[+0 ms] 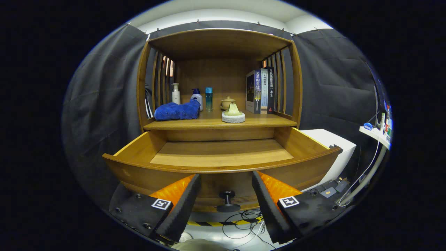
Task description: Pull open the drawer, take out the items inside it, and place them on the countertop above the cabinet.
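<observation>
Drawer [223, 158] pulled well out of the wooden cabinet [217, 45], its floor bare wood from wall to wall. Dark round knob [227, 200] sticking out of the drawer front, sitting right in the gap between the two fingers, neither one touching it. Gripper [225, 193] spread wide open, holding nothing, fingers parked just in front of the drawer's front panel.

Up on the countertop [268, 122] above the drawer: blue cloth [177, 111] bunched up near the left edge, close to the front. Behind it toward the back wall, a white pump bottle [176, 93], then a white bottle with a blue cap [197, 97] just beside the cloth's right end, then a slim teal bottle [208, 99]. Around the middle, a small greenish piece on a pale round pad [233, 114] near the front edge, with a small lidded cup [228, 101] right behind it. Row of upright books [260, 90] along the right side, up against the slats.

Off to the right of the cabinet, a white box [331, 139] just past the drawer's right corner, and cables [244, 223] on the floor below the fingers.
</observation>
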Tool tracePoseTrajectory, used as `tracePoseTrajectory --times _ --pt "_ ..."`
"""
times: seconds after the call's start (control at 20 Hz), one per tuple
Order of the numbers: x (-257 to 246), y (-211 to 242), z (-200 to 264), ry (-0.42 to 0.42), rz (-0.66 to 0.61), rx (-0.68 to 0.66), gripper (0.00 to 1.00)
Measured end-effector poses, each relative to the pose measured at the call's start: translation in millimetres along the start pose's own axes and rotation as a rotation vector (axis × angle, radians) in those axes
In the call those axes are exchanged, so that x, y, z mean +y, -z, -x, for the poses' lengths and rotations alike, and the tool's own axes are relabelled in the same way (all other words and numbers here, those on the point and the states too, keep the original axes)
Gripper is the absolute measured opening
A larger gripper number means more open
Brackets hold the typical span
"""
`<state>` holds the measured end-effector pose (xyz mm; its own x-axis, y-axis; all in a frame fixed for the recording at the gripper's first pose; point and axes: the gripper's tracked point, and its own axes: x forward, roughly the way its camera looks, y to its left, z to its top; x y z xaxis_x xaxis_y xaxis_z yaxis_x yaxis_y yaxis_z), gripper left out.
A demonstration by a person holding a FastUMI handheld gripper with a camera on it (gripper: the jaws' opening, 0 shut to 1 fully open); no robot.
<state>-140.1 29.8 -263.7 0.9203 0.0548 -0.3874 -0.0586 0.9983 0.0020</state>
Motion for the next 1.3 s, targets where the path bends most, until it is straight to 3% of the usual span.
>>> tracePoseTrajectory --times 0.55,1.3 --pt "-5.8 -13.9 -21.0 0.017 0.017 -0.001 0.97" --pt "5.3 -38.3 -89.7 -0.003 0.039 -0.009 0.94"
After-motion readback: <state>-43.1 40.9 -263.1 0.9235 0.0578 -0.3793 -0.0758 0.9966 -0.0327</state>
